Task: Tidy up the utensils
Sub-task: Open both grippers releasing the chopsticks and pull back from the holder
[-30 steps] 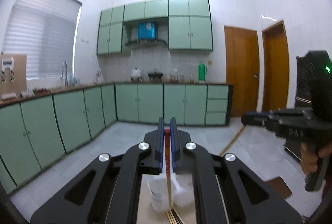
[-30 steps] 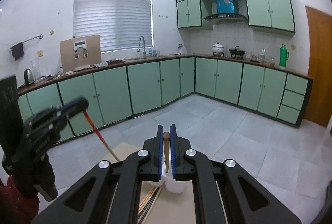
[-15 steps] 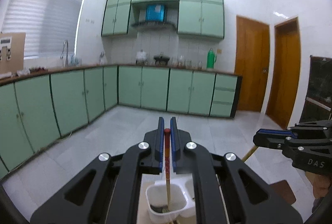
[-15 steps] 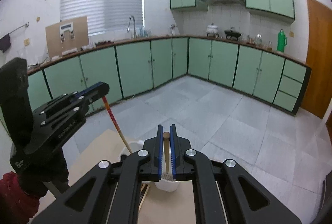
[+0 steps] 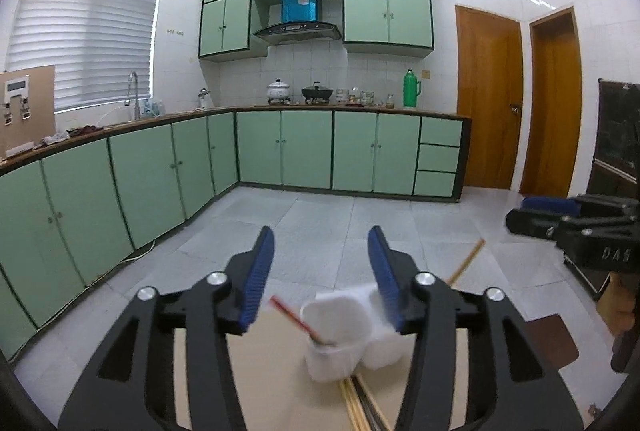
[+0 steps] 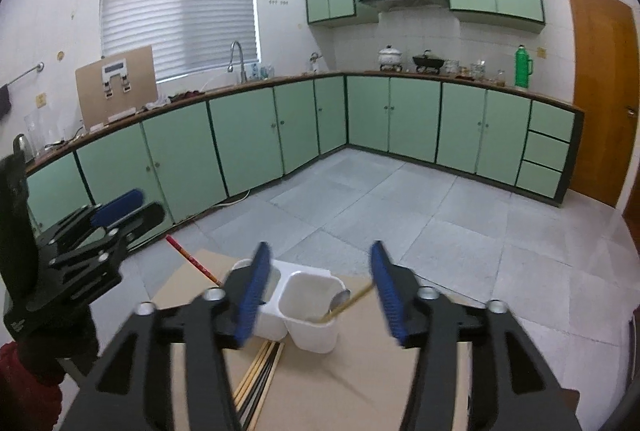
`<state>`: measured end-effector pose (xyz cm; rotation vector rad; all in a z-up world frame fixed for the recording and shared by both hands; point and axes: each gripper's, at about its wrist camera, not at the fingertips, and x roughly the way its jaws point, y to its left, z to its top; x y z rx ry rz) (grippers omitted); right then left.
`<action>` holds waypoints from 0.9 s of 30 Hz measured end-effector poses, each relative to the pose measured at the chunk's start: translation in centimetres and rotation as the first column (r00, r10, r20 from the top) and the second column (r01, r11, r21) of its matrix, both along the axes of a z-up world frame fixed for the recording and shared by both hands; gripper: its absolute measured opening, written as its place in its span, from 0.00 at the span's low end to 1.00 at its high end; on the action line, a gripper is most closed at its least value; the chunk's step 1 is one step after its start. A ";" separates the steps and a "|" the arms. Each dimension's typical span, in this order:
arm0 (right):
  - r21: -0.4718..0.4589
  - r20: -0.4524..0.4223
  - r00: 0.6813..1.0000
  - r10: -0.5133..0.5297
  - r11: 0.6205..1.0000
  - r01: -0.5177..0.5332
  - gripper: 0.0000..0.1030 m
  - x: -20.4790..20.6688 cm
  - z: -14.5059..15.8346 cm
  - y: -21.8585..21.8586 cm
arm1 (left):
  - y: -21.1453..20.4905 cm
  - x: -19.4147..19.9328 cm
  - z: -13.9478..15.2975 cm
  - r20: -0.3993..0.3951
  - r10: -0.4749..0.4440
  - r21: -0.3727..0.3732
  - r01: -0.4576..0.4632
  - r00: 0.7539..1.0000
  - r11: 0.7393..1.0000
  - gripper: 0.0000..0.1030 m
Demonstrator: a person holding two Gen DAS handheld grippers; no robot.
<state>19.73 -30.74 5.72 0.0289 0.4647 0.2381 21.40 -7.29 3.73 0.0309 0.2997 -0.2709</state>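
A white two-compartment holder [image 5: 340,335] [image 6: 308,305] stands on a tan board [image 6: 360,383]. A red-handled utensil [image 5: 294,321] [image 6: 192,261] leans in its left compartment. A wooden-handled spoon [image 6: 346,301] [image 5: 466,265] leans in its right compartment. My left gripper [image 5: 320,271] is open and empty just above the holder. My right gripper [image 6: 318,285] is open and empty above the holder. Each gripper shows at the edge of the other's view, the left one [image 6: 100,227] and the right one [image 5: 568,227]. Several chopsticks [image 6: 260,375] [image 5: 360,403] lie on the board in front of the holder.
The board [image 5: 272,383] lies on a table over a grey tiled floor [image 6: 400,215]. Green cabinets [image 5: 280,151] line the far walls. Two wooden doors [image 5: 488,103] stand at the right. A dark cabinet [image 5: 616,143] is at the far right.
Both grippers have opened and let go of their utensils, which now rest in the holder's compartments. Both grippers have pulled back a little.
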 end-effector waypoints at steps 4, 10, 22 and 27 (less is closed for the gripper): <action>0.003 0.016 1.000 -0.019 1.000 0.018 0.69 -2.7 -1.4 -0.3 | 1.0 -3.2 -2.1 -0.061 -0.001 -0.014 0.000 0.998 1.000 0.55; 0.020 -0.031 0.999 -0.045 0.999 0.046 0.77 -6.5 -5.9 0.3 | 1.7 -6.3 -6.4 -0.169 -0.001 -0.011 -0.001 0.986 1.000 0.59; 0.008 -0.200 0.975 -0.094 0.995 0.098 0.77 -10.0 -15.2 1.5 | 3.6 -9.6 -15.4 -0.362 0.065 0.091 -0.035 0.930 0.995 0.62; 0.012 -0.267 0.958 -0.108 0.993 0.116 0.77 -10.8 -18.4 2.3 | 4.2 -10.4 -18.6 -0.430 0.090 0.115 -0.044 0.899 0.992 0.62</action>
